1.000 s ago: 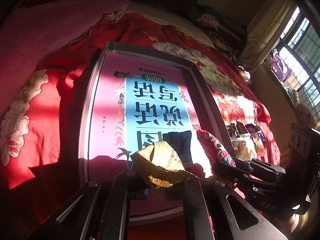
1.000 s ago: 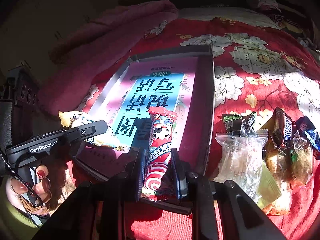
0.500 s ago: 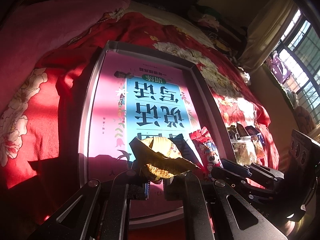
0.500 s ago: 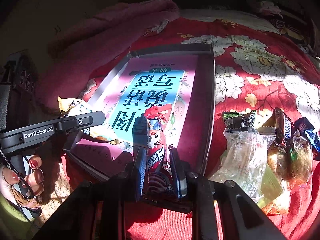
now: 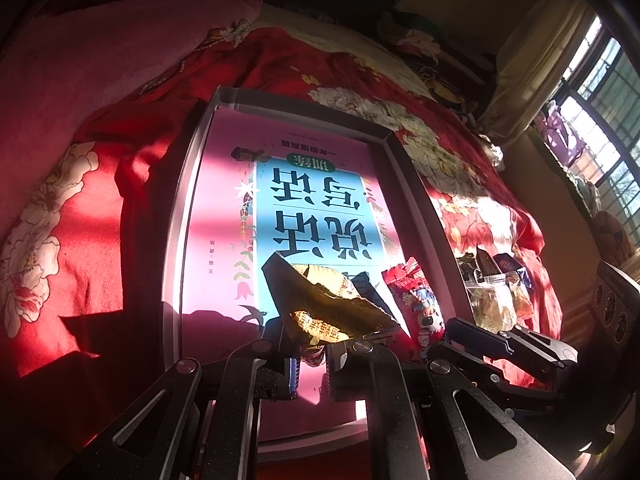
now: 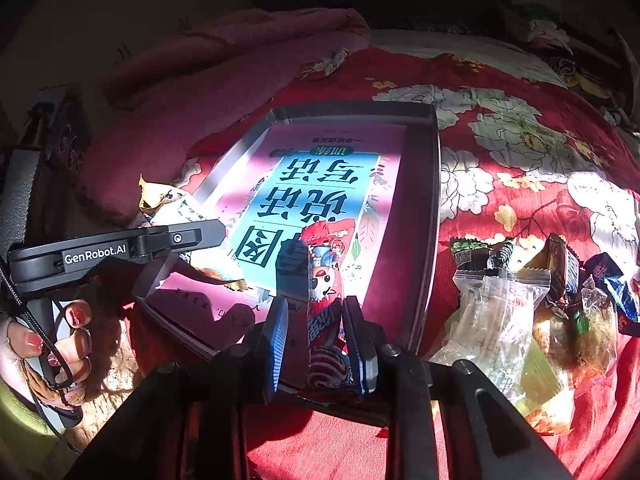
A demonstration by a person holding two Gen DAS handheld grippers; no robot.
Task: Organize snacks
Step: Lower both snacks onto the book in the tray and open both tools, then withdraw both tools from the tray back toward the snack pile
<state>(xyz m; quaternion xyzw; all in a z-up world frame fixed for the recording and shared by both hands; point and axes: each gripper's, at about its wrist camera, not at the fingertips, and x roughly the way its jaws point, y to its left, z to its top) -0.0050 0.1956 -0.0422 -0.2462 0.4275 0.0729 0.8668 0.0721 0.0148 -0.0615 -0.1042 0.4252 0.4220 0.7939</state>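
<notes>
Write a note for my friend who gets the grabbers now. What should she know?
Left tool: shut on the yellow wrapper, held over the tray.
Right tool: jaws opening; the red snack stick is between them, over the tray's near edge.
Done: nothing loose lies in the tray yet.
Left: release both snacks there, then fetch the snack pile from the red blanket right of the tray.

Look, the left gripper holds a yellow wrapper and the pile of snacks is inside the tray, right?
Not quite. The left gripper does hold the yellow wrapper, but the snack pile lies on the red blanket beside the tray, as the right wrist view shows.
</notes>
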